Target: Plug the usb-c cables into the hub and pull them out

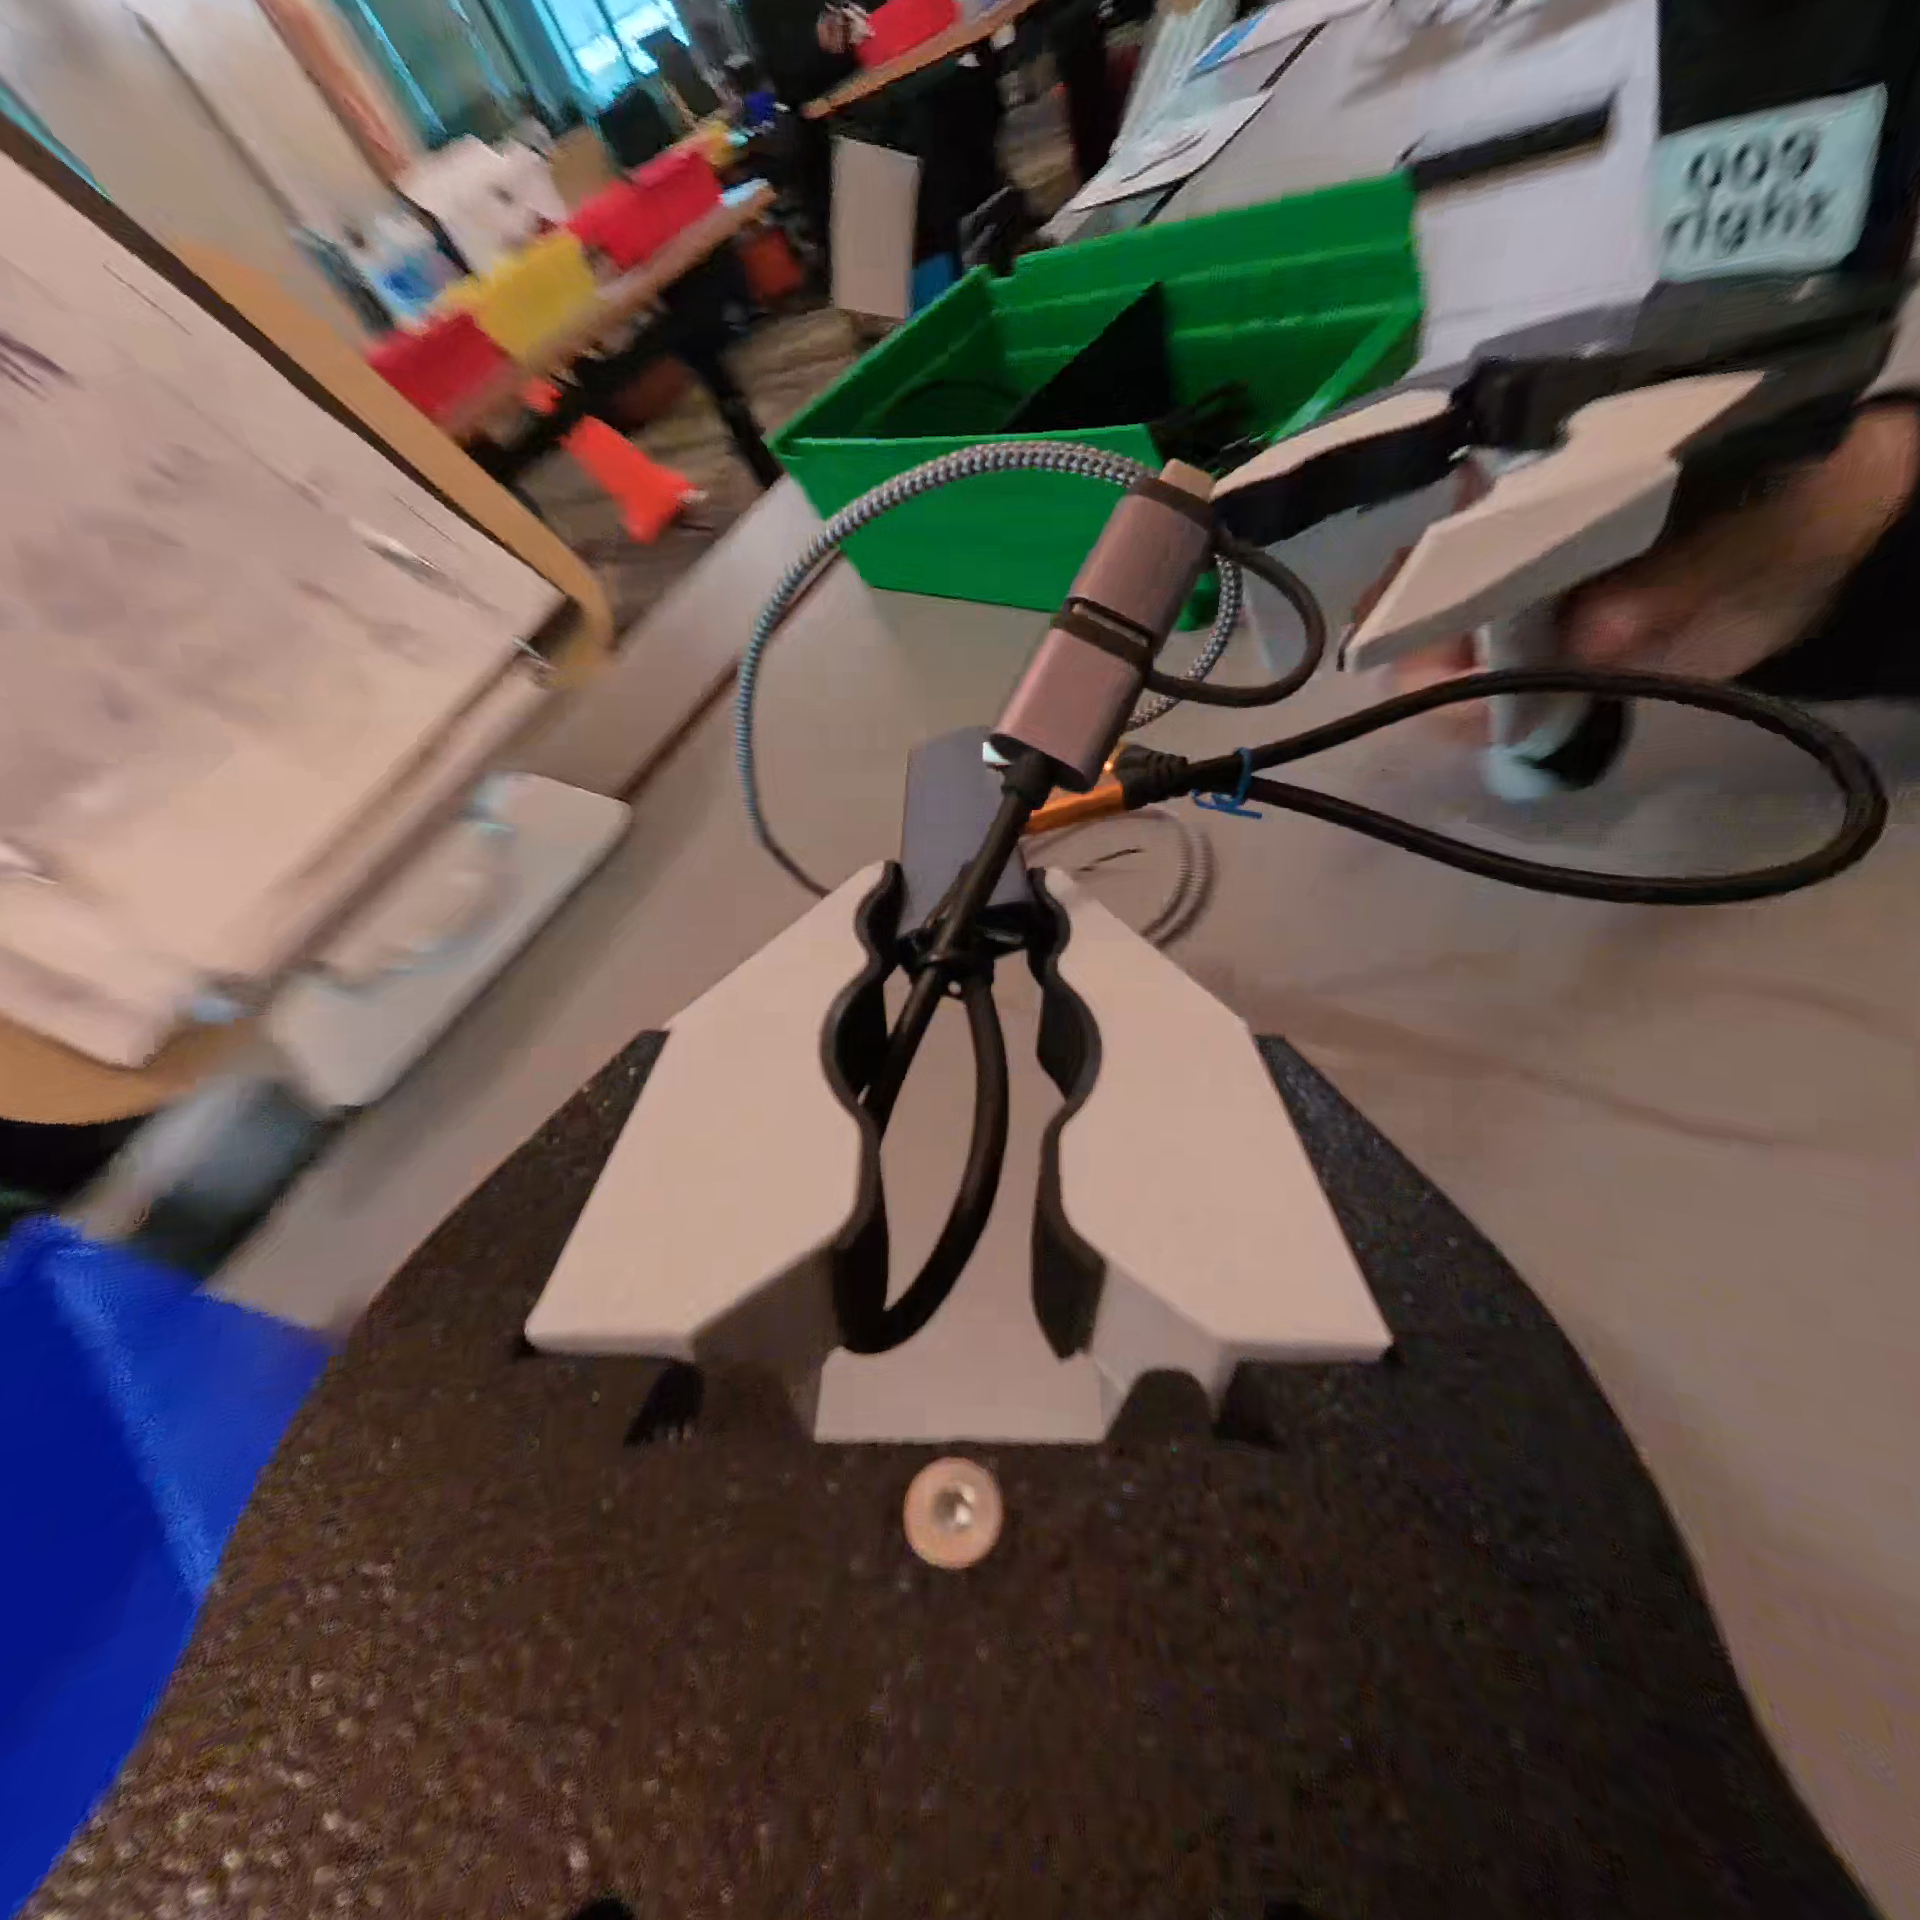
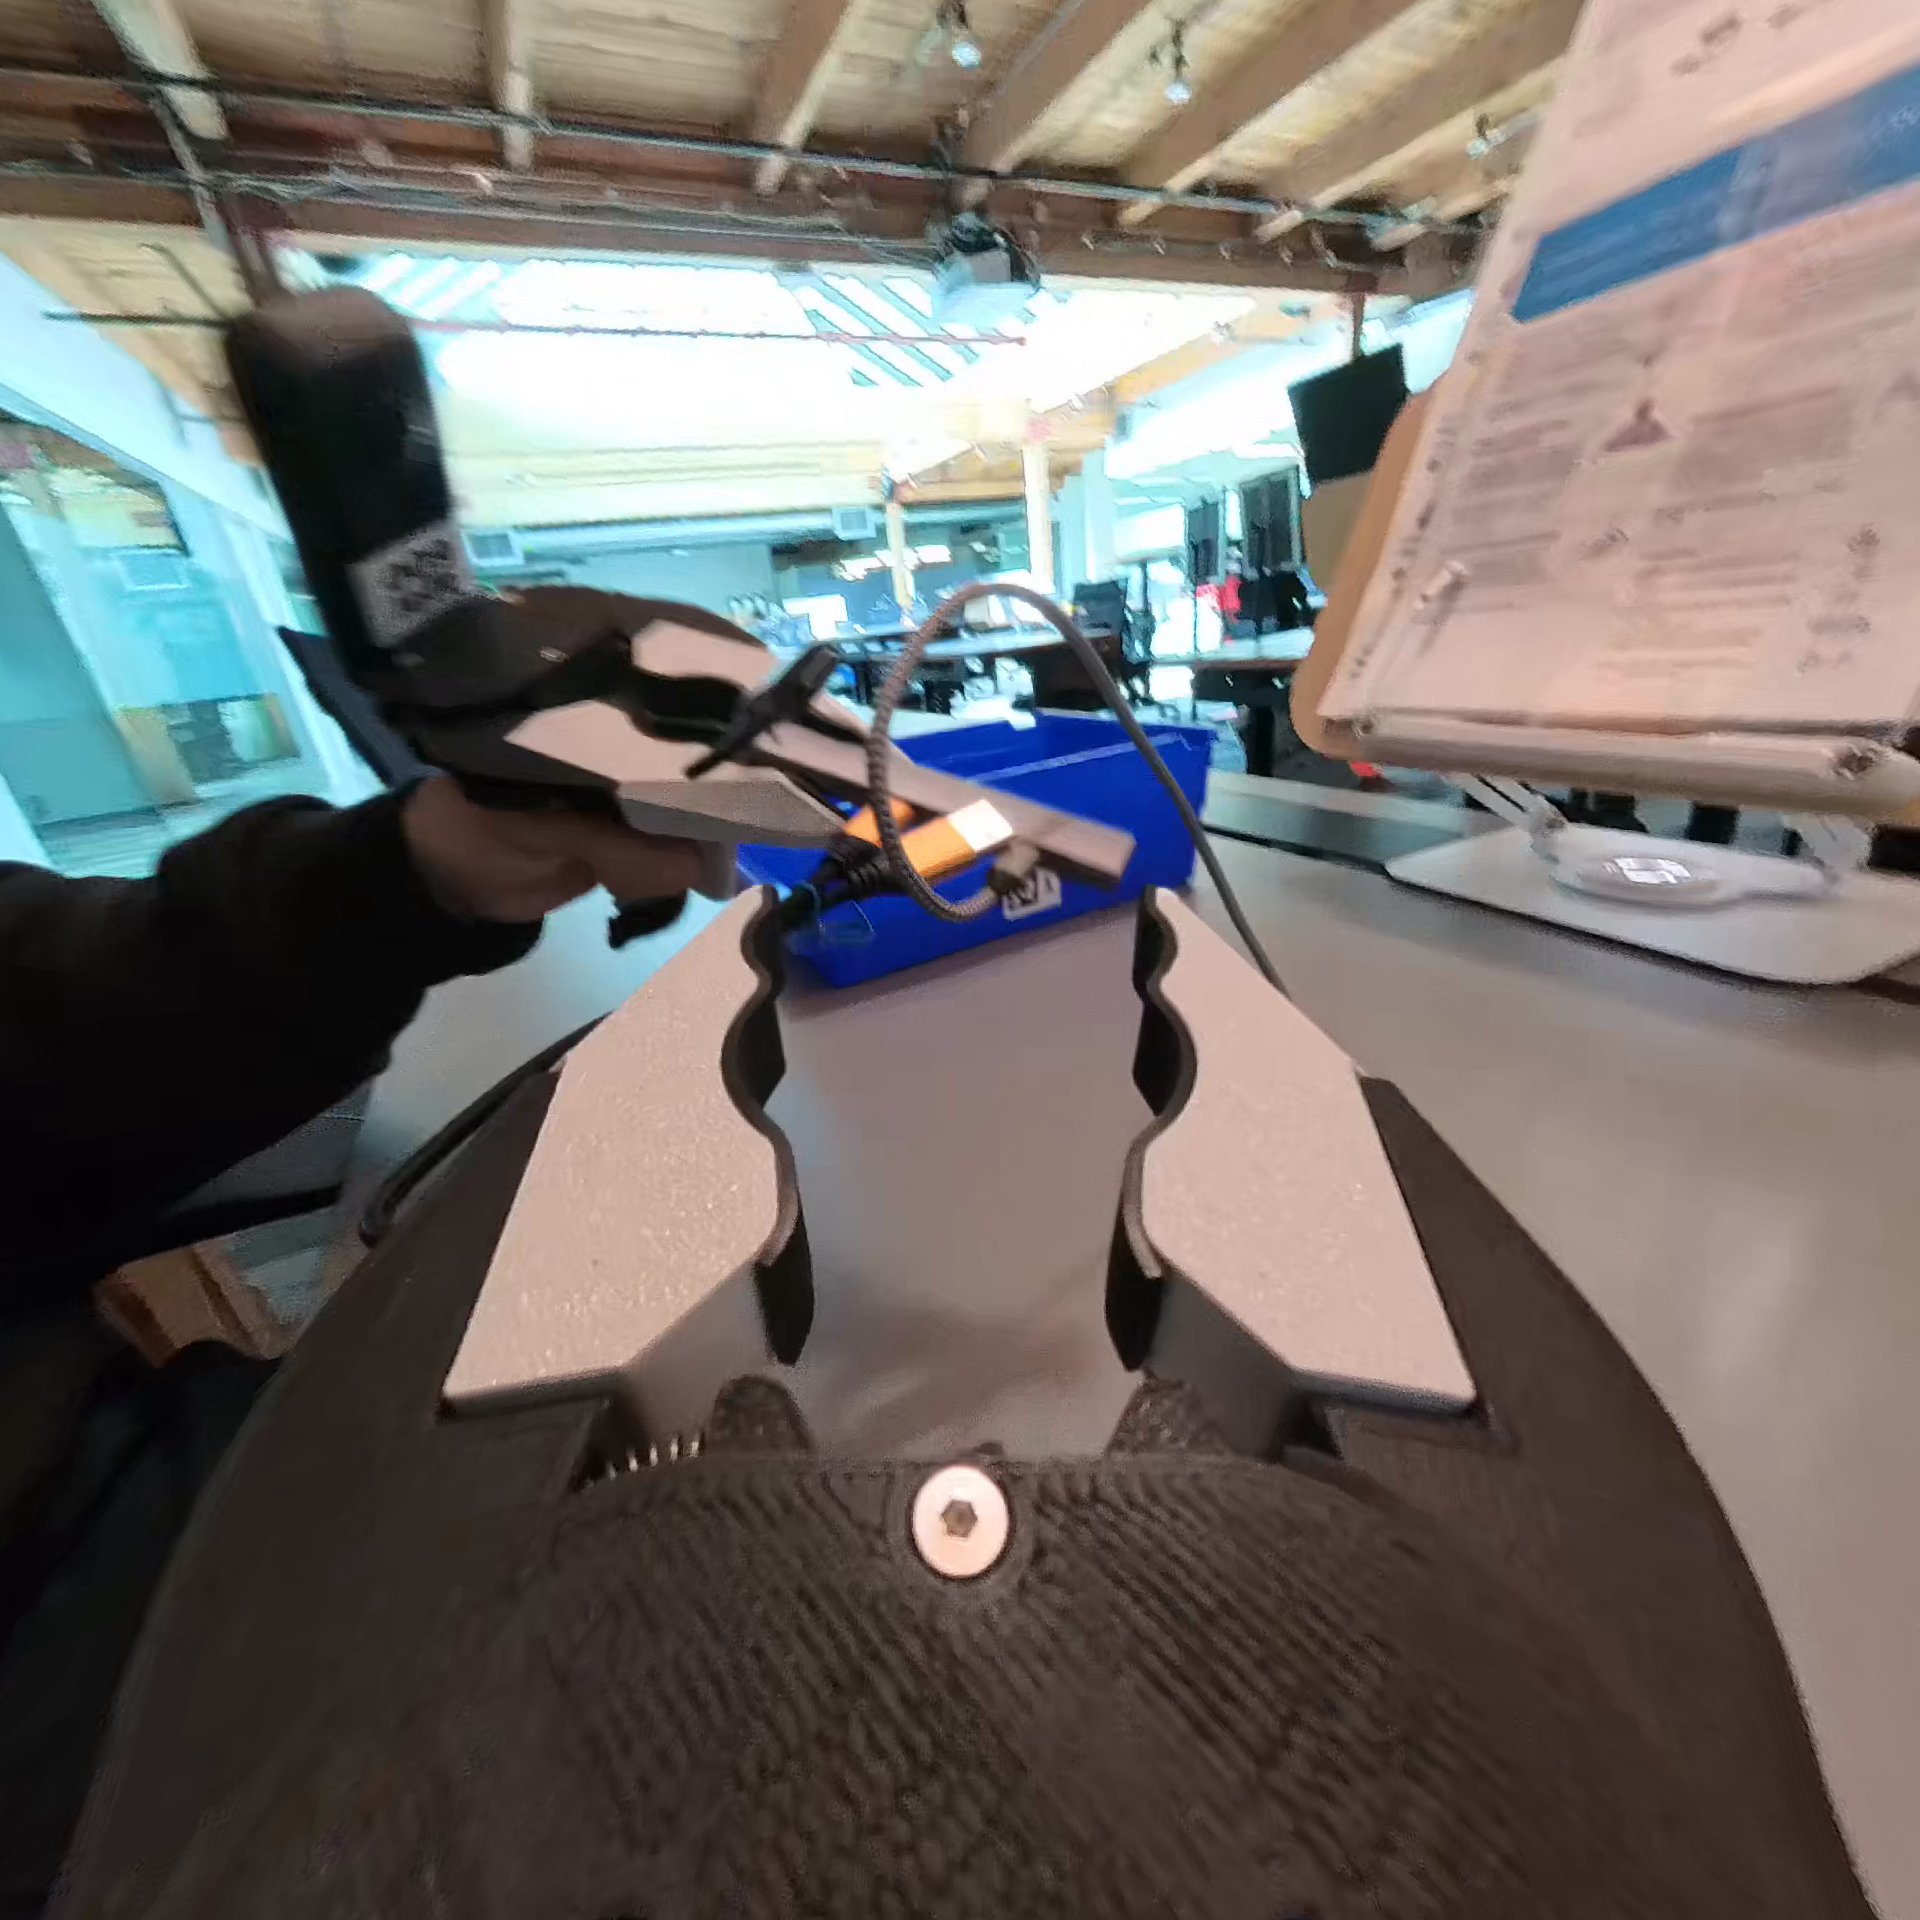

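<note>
My left gripper point(image 1: 961, 883) is shut on a dark grey hub point(image 1: 951, 816) and holds it above the table. The hub's own black cable point(image 1: 977, 1122) loops back between the fingers. A grey connector point(image 1: 1112, 623) on a braided cable point(image 1: 790, 623) meets the hub's top end. An orange connector point(image 1: 1075, 808) on a black cable point(image 1: 1662, 883) sits at the hub's right side. My right gripper point(image 1: 1299, 571) is open and empty, just right of the grey connector. In the right wrist view it point(image 2: 956, 914) faces the hub point(image 2: 1039, 821), the orange connector point(image 2: 925, 831) and the left gripper point(image 2: 821, 769).
A green bin point(image 1: 987, 530) stands on the grey table point(image 1: 1507, 1091) behind the hub. A blue bin point(image 2: 1091, 758) stands beyond the right gripper. A document stand with papers point(image 2: 1662, 468) is at the right there. A person's hand and dark sleeve point(image 2: 260, 935) hold the left gripper. About 8 cm separates my left fingertips from my right.
</note>
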Tool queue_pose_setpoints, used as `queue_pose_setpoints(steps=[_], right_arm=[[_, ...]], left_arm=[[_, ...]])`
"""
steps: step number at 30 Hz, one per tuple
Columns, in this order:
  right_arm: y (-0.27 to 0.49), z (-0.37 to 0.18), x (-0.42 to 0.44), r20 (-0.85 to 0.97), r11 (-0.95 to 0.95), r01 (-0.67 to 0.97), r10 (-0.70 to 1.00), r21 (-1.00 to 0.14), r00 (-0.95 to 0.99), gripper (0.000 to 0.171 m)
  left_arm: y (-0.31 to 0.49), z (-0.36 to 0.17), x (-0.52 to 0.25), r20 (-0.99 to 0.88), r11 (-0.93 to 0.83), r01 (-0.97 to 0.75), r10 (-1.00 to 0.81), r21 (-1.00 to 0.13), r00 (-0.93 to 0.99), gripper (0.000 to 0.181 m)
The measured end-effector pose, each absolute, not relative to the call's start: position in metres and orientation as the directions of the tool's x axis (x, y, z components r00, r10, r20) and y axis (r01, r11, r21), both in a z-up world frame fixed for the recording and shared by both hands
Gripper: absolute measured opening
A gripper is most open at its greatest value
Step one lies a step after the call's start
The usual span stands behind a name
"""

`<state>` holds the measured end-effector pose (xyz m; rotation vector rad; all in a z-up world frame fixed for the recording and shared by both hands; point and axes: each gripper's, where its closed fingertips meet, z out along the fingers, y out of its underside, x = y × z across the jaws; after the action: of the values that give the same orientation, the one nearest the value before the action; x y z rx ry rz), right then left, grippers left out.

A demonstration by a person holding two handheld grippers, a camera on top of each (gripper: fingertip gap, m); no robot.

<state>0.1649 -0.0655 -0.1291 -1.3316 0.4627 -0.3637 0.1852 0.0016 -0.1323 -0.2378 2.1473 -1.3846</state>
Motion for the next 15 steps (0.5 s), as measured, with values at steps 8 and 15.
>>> queue_pose_setpoints(steps=[8, 15], right_arm=[[-0.067, -0.124, 0.169, -0.166, 0.258, -0.031, -0.521, -0.966, 0.837, 0.055], [-0.077, -0.105, 0.140, -0.142, 0.357, -0.014, -0.333, -0.934, 0.932, 0.059]], left_arm=[[-0.011, -0.124, 0.174, -0.524, 0.421, 0.354, -0.409, -0.835, -0.747, 0.021], [-0.016, -0.117, 0.153, -0.538, 0.303, 0.454, -0.315, -0.838, -0.782, 0.021]])
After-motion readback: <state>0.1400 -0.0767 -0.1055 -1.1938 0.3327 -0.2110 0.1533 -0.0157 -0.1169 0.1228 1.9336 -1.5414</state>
